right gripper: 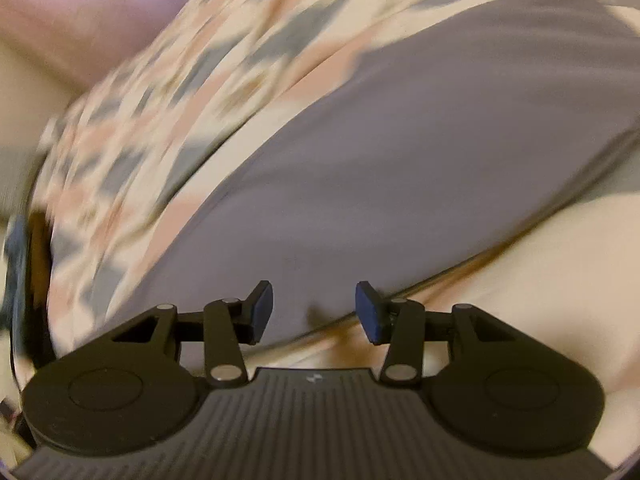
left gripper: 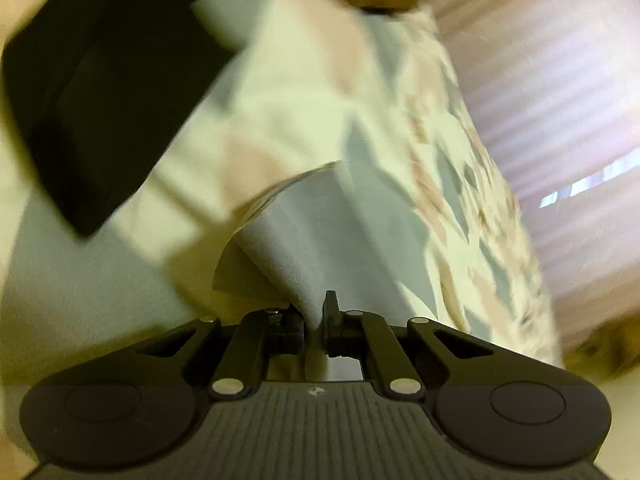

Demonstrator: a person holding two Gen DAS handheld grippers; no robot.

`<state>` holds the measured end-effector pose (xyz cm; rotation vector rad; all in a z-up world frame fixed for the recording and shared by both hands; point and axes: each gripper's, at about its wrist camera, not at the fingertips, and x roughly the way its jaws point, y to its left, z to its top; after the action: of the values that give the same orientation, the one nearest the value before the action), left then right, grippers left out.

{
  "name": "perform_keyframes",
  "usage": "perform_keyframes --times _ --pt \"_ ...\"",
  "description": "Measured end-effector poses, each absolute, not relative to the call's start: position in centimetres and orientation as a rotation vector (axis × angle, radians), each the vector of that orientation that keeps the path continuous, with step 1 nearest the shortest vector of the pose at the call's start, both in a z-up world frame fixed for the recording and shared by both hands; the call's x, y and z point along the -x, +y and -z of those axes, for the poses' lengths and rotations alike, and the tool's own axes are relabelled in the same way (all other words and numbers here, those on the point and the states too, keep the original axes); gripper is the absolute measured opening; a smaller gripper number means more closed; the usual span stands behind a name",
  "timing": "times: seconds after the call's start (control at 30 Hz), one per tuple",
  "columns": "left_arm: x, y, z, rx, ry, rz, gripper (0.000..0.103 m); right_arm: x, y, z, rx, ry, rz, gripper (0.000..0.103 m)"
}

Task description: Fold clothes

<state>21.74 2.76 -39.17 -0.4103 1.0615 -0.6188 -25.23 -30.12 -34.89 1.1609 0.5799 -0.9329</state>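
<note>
Pinching a grey cloth (left gripper: 320, 240) corner, the left gripper (left gripper: 316, 320) could lose it; the right gripper (right gripper: 314, 308) hangs part-open, empty.

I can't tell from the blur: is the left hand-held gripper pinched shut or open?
Shut: the left hand-held gripper pinches a fold of grey cloth, which bunches to a point between its closed jaws.

Both wrist views look steeply down, close over same grey garment (left gripper: 320, 240) (right gripper: 400, 140) on patterned bedding (left gripper: 460, 160) (right gripper: 160, 100).
</note>
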Motion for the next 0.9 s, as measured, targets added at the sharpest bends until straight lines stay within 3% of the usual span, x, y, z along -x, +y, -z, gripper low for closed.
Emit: perform_keyframes --times 0.27,0.37,0.4,0.53,0.6,0.67,0.7,0.73,0.9 --pt "-6.6 -14.3 28.5 0.124 0.846 1.049 0.005 39.6 -34.9 33.9 -1.224 0.389 1.008 0.042" --pt "2.3 -22.0 28.4 0.093 0.880 1.264 0.005 44.5 -36.5 33.5 -1.231 0.334 1.031 0.043" --pt "5.4 -24.2 28.9 0.084 0.896 1.328 0.005 46.2 -37.0 33.5 -1.236 0.319 1.040 0.048" --pt "17.0 -31.1 34.0 -0.120 0.979 1.473 0.008 51.1 -39.1 35.0 -1.267 0.299 1.053 0.051" --pt "21.4 -33.4 37.3 -0.264 1.038 1.493 0.022 52.7 -40.1 36.2 -1.302 0.294 1.037 0.051" --pt "23.2 -33.4 38.0 -0.320 1.066 1.509 0.026 53.5 -41.1 37.1 -1.333 0.277 1.000 0.053" --pt "23.9 -33.3 38.2 -0.341 1.077 1.518 0.046 53.5 -41.7 37.4 -1.345 0.264 0.969 0.055" --pt "24.2 -32.9 37.7 -0.346 1.086 1.550 0.053 53.5 -42.1 37.6 -1.355 0.252 0.936 0.056" --pt "22.4 -30.2 33.7 -0.399 1.014 1.566 0.054 50.3 -45.3 39.5 -1.462 0.235 0.692 0.065"
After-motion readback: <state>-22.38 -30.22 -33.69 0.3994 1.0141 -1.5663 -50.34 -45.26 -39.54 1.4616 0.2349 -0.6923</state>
